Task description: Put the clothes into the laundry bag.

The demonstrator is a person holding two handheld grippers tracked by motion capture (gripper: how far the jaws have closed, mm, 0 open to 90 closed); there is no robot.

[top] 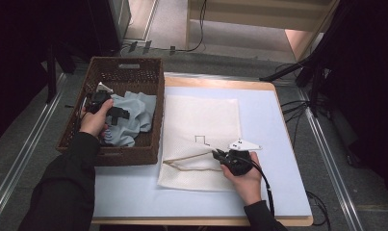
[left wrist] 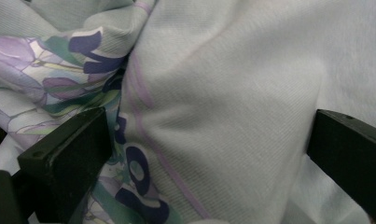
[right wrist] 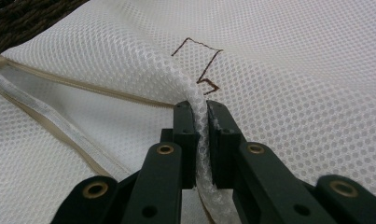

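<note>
High view: white mesh laundry bag (top: pixel 201 130) lies flat on the table (top: pixel 278 192), just right of a brown wicker basket (top: pixel 134 67). Right gripper (top: pixel 218 154), jaws clamped on a fold of mesh beside the bag's beige zipper (right wrist: pixel 73 86). Left gripper (top: pixel 115 114), jaws spread, straddles a pale floral cloth (left wrist: pixel 213 107) inside the basket without pinching it.
</note>
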